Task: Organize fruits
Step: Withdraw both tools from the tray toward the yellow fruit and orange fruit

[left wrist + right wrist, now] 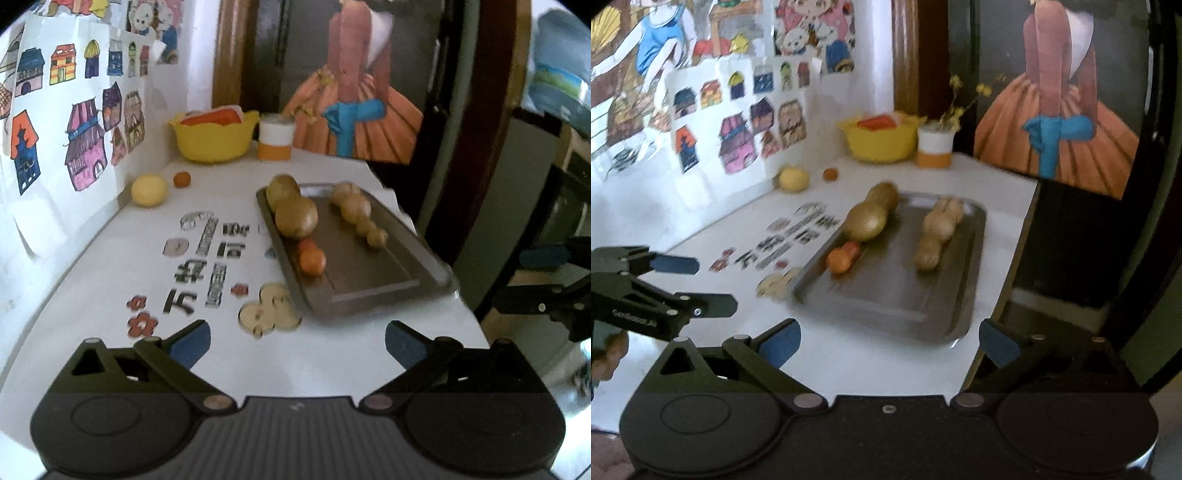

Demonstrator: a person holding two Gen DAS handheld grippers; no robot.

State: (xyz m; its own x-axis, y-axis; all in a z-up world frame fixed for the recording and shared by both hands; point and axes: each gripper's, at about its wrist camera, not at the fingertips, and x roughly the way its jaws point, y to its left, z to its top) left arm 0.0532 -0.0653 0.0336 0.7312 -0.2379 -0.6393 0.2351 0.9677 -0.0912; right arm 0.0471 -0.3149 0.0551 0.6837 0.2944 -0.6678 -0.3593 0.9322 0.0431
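Hovering above white tabletop (110, 258), left gripper (297, 341) & right gripper (890, 341): both jaws wide apart, nothing held. Flat grey metal tray (369, 273) carries round brownish fruits (296, 217), knobbly tan ones (355, 208), smooth orange ones (312, 260); yellow fruit (149, 190) sits off-tray nr wall.

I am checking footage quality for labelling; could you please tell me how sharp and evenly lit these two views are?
Left wrist view: mild motion blur on the tray and fruit, fisheye bending at the edges, wall drawings washed out at left. Right wrist view: stronger smear on the tray and the printed tabletop characters; dark doorway at right, bright wall at left.
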